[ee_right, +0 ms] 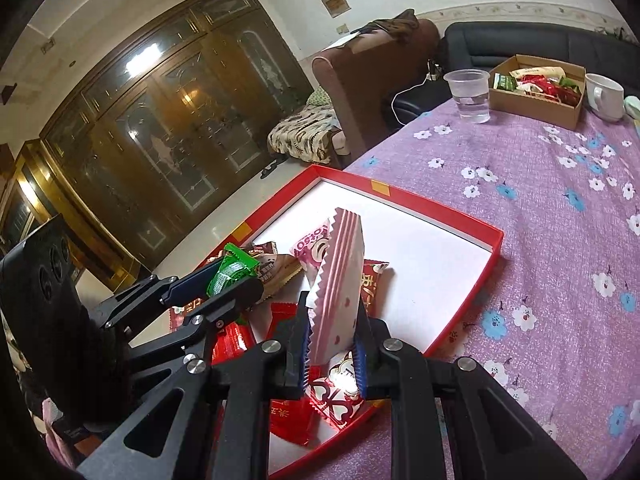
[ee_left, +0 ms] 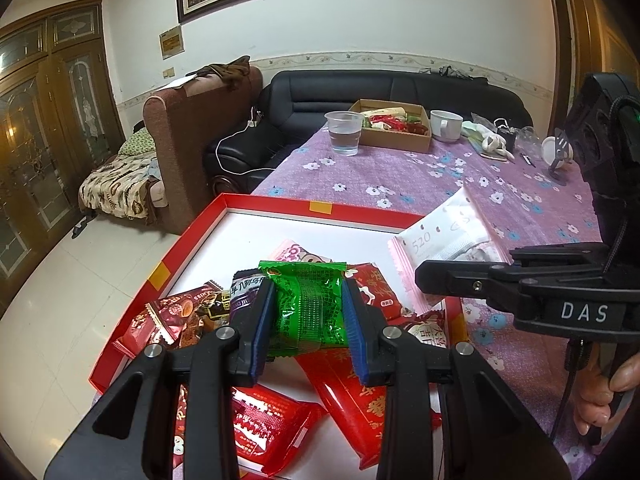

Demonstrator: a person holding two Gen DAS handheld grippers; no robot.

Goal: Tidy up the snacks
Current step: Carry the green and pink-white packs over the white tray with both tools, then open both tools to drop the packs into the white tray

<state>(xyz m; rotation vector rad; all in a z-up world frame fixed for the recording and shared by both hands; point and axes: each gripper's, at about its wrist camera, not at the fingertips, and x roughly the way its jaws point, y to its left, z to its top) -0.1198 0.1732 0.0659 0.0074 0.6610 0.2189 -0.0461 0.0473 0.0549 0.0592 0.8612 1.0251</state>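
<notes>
A red tray [ee_left: 276, 203] with a white floor lies on the purple flowered tablecloth and holds several snack packets, mostly red [ee_left: 352, 392]. My left gripper [ee_left: 308, 312] is shut on a green snack packet [ee_left: 308, 304], held just above the pile; it also shows in the right wrist view [ee_right: 230, 274]. My right gripper [ee_right: 334, 340] is shut on a pink and white packet [ee_right: 340, 280], held upright over the tray [ee_right: 440, 208]. That packet also shows in the left wrist view [ee_left: 444, 236], at the tray's right edge.
At the table's far end stand a clear plastic cup of water [ee_left: 344, 132], a brown cardboard box of snacks [ee_left: 394, 124], a white mug [ee_left: 446, 124] and small clutter [ee_left: 496, 140]. A black sofa [ee_left: 360, 88] and a brown armchair [ee_left: 192, 128] stand beyond.
</notes>
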